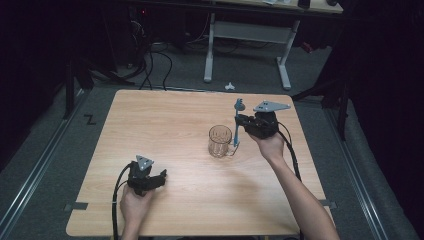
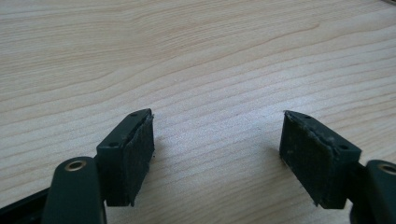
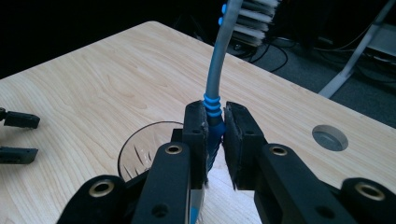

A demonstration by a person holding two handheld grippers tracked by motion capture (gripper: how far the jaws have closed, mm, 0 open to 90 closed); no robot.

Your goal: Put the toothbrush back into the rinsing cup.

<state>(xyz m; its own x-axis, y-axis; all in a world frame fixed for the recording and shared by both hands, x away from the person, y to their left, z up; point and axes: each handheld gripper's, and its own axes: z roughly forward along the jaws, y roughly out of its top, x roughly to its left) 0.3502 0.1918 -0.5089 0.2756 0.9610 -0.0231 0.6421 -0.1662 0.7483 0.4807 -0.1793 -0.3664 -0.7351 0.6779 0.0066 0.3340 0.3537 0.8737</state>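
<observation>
Right gripper (image 1: 239,125) fingers pinch the toothbrush (image 3: 214,100) upright, bristles up, its lower end just right of the glass (image 1: 220,141). Pickup is done; placing it in the glass appears to remain. Left gripper (image 2: 217,154) fingers are spread, resting near-left on the surface (image 1: 170,125).

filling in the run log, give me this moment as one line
right tool: shut on toothbrush, bristles up, beside glass mug | left tool: open, nothing held, over table

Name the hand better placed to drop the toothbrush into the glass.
Right. The right gripper already clamps the toothbrush right beside the glass; the left gripper sits open, far off.
</observation>
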